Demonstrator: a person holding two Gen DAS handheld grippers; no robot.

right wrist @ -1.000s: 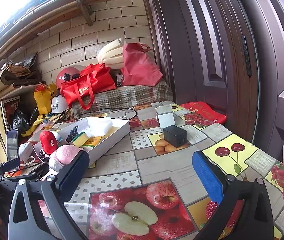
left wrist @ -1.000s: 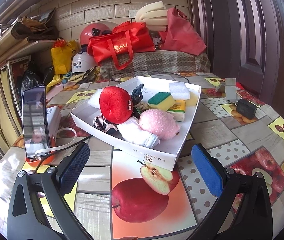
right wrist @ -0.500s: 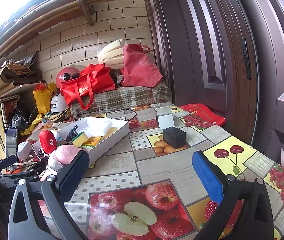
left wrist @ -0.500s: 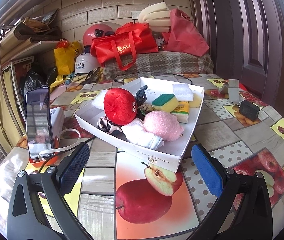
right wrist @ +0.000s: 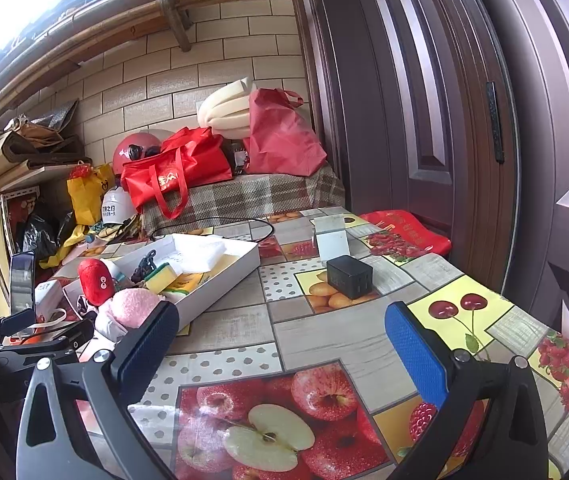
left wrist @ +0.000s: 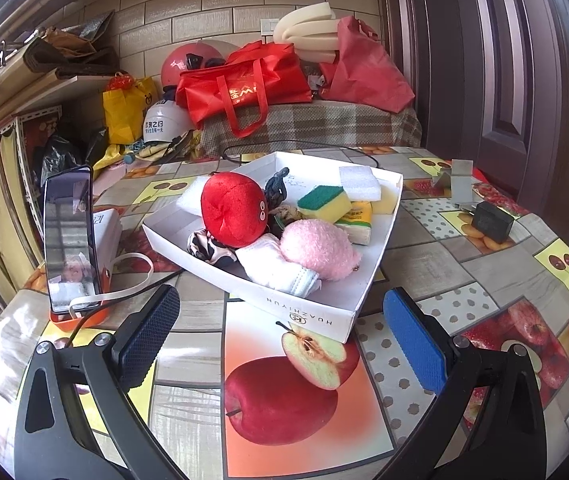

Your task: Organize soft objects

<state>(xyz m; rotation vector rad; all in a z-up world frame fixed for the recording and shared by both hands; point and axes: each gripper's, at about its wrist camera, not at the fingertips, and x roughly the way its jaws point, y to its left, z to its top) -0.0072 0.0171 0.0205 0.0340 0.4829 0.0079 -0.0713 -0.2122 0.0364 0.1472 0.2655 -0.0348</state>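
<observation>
A white cardboard box (left wrist: pixel 312 314) on the fruit-print table holds soft things: a red plush (left wrist: pixel 233 209), a pink fluffy ball (left wrist: pixel 320 249), a white cloth (left wrist: pixel 274 266), a patterned scrunchie (left wrist: pixel 208 249), a green-yellow sponge (left wrist: pixel 323 203) and a white foam block (left wrist: pixel 358 178). My left gripper (left wrist: pixel 280 334) is open and empty, just short of the box's near corner. My right gripper (right wrist: pixel 282 342) is open and empty over the table, to the right of the box (right wrist: pixel 220 286). The left gripper (right wrist: pixel 40 332) shows at the left of the right wrist view.
A phone (left wrist: pixel 69 236) stands on an orange holder left of the box, with a white cable. A black charger block (right wrist: pixel 349 276) and a white card stand (right wrist: pixel 330 238) sit on the right of the table. Bags and helmets are piled on a bench behind.
My left gripper has drawn back a little from the box. The right gripper has barely moved. Both stay open.
</observation>
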